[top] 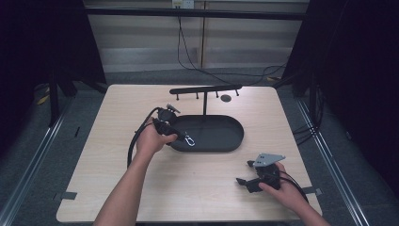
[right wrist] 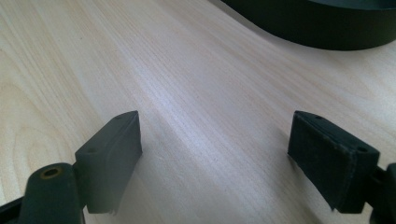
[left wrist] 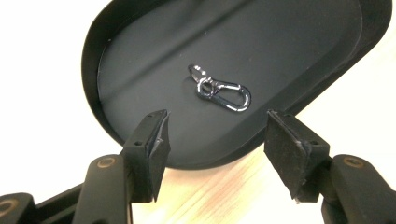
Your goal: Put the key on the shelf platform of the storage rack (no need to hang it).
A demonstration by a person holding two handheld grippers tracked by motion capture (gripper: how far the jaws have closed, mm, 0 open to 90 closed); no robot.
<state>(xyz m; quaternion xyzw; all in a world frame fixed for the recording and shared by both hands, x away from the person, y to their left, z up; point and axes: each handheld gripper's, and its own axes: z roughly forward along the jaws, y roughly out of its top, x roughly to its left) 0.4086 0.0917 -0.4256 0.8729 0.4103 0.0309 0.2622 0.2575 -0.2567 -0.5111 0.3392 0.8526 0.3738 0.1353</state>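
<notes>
While its two black jaws stand apart with nothing between the pads, the left gripper (left wrist: 215, 135) hangs just over the near end of the black oval tray (left wrist: 140, 28), released from the small silver snap hook (left wrist: 219, 89). In the left gripper view that hook lies flat on the tray floor, a little beyond the fingertips (left wrist: 156, 135) and roughly centred on the gap between them, touching neither pad. The tray's rim curves beneath both jaws, and the pale wooden table (left wrist: 243, 186) shows below it. In the high view the left gripper (top: 181, 136) sits at the tray's left end, with the hook (top: 189, 140) glinting just beside its tips, inside the tray (top: 221, 134). From the tray rises a thin post bearing a black bar with short pegs (top: 205, 89). The right gripper (top: 243, 181) rests near the table's front right corner, well apart from the tray; in the right gripper view its jaws are spread wide over bare wood (right wrist: 196, 93), grasping nothing, the tray's edge (right wrist: 317, 28) far ahead.
</notes>
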